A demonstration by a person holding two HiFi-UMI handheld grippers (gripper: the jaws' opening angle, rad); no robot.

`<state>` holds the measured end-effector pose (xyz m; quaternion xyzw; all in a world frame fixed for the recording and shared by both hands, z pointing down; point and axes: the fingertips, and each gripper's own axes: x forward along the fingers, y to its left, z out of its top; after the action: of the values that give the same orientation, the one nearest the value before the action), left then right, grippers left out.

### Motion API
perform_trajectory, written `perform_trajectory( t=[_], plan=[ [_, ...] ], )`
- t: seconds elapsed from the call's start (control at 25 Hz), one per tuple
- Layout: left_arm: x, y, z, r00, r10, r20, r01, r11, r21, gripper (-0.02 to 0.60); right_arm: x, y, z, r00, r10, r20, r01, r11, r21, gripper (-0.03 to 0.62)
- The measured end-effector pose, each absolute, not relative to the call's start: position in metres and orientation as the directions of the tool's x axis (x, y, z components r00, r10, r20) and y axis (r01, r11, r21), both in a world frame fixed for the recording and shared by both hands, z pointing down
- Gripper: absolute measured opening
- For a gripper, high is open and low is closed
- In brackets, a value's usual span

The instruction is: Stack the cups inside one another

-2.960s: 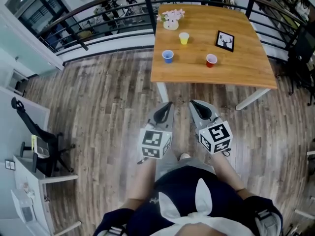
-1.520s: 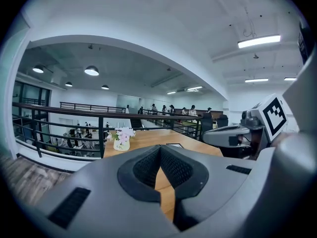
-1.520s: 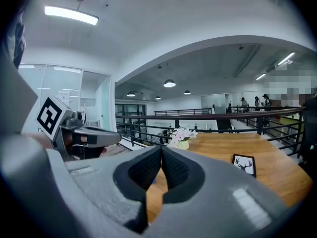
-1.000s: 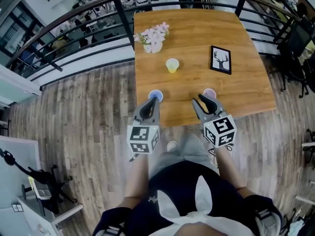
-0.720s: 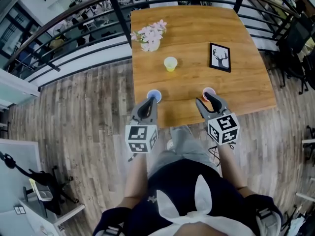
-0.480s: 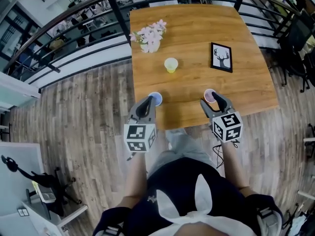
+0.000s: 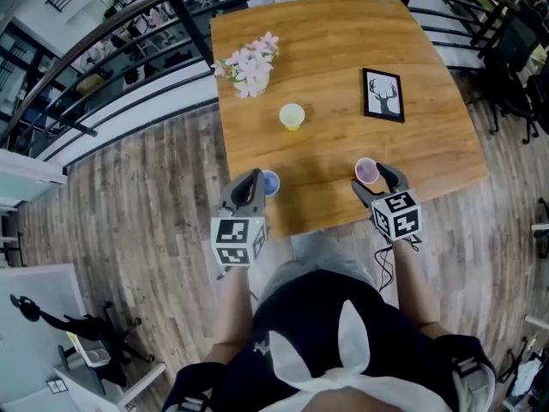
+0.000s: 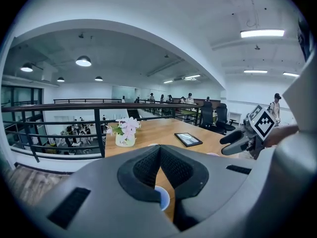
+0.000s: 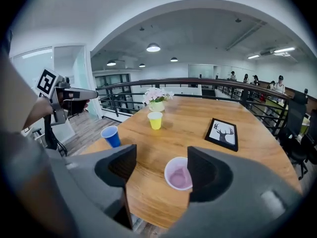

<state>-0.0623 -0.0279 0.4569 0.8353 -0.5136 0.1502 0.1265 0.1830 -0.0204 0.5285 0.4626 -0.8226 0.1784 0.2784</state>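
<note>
Left gripper (image 8: 159, 150): jaws together, nothing held, tips just beside the small blue plastic cup (image 7: 271, 183).
Right gripper (image 9: 161, 160): jaws apart, just opening, the pink plastic cup (image 9: 178, 174) standing loose between them.
Yellow plastic cup (image 7: 292, 116): mid-table, well apart.

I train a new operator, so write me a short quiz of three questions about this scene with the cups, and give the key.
1. Which cup stands farthest from the person? A) blue cup B) yellow cup C) pink cup
2. True or false: the cups are already stacked.
3. Which gripper has its jaws apart, and which cup shows in their gap?

Key
1. B. The blue cup and the pink cup stand near the person's edge.
2. False. All three stand apart on the table.
3. The right gripper. Its jaws have just been opening, with the pink cup at their gap, not gripped.
</note>
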Motion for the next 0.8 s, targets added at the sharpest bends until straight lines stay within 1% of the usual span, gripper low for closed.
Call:
perform_trajectory(
  t=[0.36,0.8],
  plan=[
    [-0.069,-0.048,0.478,0.430,-0.796,0.426,-0.892,-0.448,0.063,0.017,0.205,-0.036,0.570,-0.340,-0.600,0.724,-0.879,0.477,-0.018,0.353],
    [-0.073,-0.071,0.495,0.441,-0.770,0.461,-0.884,-0.463,0.071,0.017,0.212,-0.048,0.608,-0.292,-0.534,0.794,-0.891,0.454,-0.022,0.356]
  ],
)
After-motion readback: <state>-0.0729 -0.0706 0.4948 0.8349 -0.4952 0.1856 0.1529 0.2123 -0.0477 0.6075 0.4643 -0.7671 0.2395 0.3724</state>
